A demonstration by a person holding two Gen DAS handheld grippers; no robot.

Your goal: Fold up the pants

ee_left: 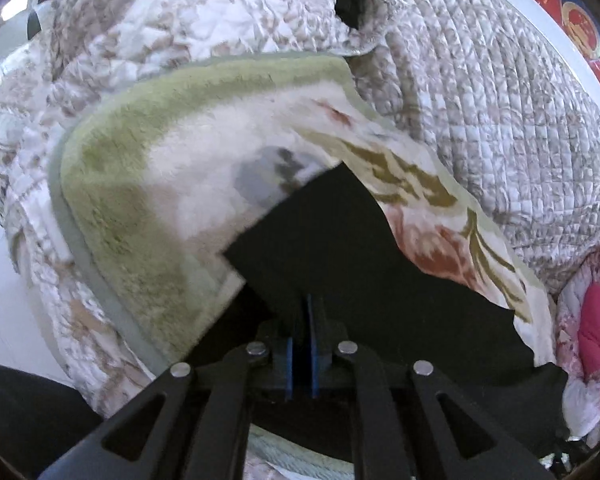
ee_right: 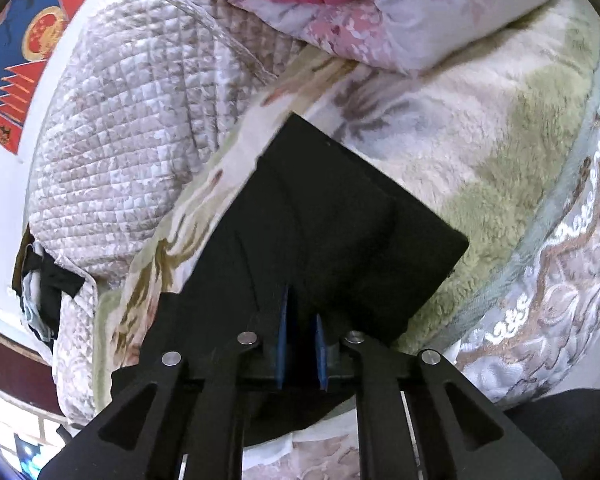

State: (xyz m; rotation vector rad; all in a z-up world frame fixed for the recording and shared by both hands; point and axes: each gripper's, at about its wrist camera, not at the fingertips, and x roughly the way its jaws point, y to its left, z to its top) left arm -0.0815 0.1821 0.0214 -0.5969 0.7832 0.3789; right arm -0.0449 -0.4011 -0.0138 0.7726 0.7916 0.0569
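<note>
The black pants [ee_left: 340,240] lie folded on a fluffy green and white blanket [ee_left: 140,184] on a bed. My left gripper [ee_left: 302,316] is shut on the near edge of the pants, its blue pads pressed close on the cloth. In the right wrist view the pants [ee_right: 340,216] form a flat black slab with a square corner at the right. My right gripper [ee_right: 300,312] is shut on their near edge too. The fingertips of both grippers are hidden in the black cloth.
A quilted grey-beige bedspread [ee_left: 500,112] covers the bed behind the blanket. A pink floral duvet [ee_right: 380,12] is bunched at the far side. A dark garment [ee_right: 48,284] hangs at the bed's end. A white wall with a red and blue hanging [ee_right: 28,52] borders the bed.
</note>
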